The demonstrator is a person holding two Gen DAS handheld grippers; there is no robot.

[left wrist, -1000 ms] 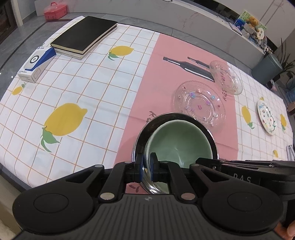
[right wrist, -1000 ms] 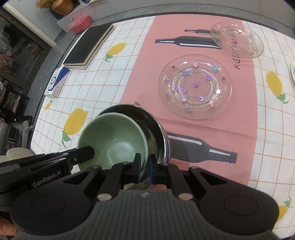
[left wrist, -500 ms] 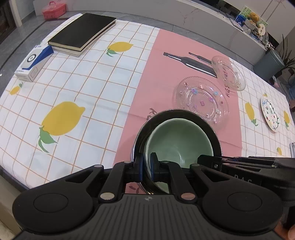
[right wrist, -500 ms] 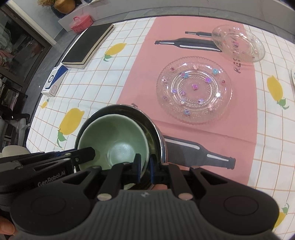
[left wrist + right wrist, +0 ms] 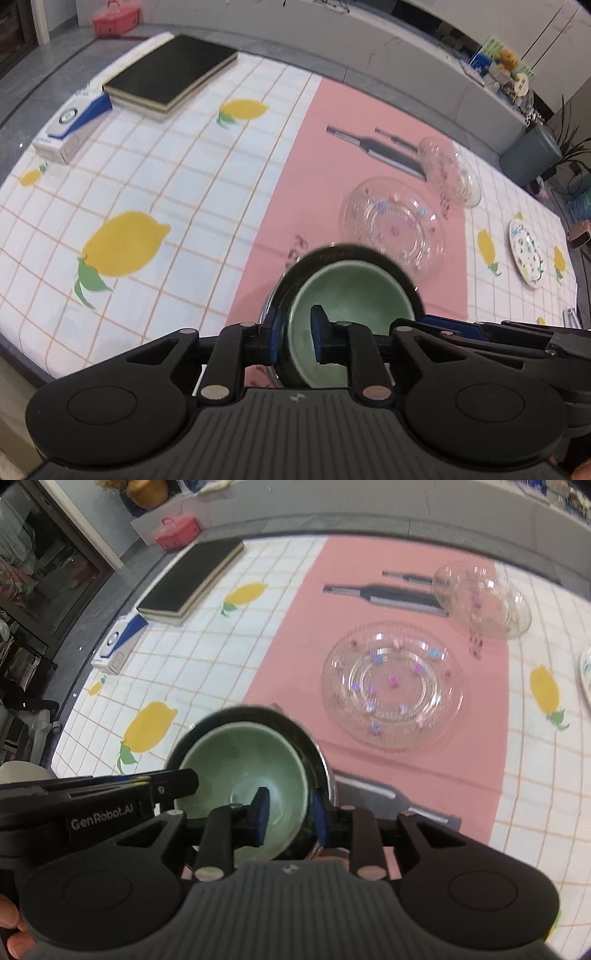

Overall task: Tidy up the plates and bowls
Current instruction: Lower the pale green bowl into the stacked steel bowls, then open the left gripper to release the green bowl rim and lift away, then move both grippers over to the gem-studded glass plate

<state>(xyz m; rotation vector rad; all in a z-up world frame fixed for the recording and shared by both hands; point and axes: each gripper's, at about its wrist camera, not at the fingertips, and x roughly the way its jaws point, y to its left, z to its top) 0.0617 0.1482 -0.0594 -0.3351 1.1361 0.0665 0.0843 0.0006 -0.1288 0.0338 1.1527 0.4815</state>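
Both jaws newly apart — bowl rims (image 5: 295,334) freed

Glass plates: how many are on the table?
2. The large glass plate lies on the pink strip beyond the green bowl; a smaller glass plate sits behind it. None seem hidden.

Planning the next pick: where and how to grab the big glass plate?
Grip the big glass plate by its near rim, coming in low from the bowl side. It lies flat on the pink cloth, so only the raised scalloped edge offers purchase. The far side is crowded by the small glass dish.
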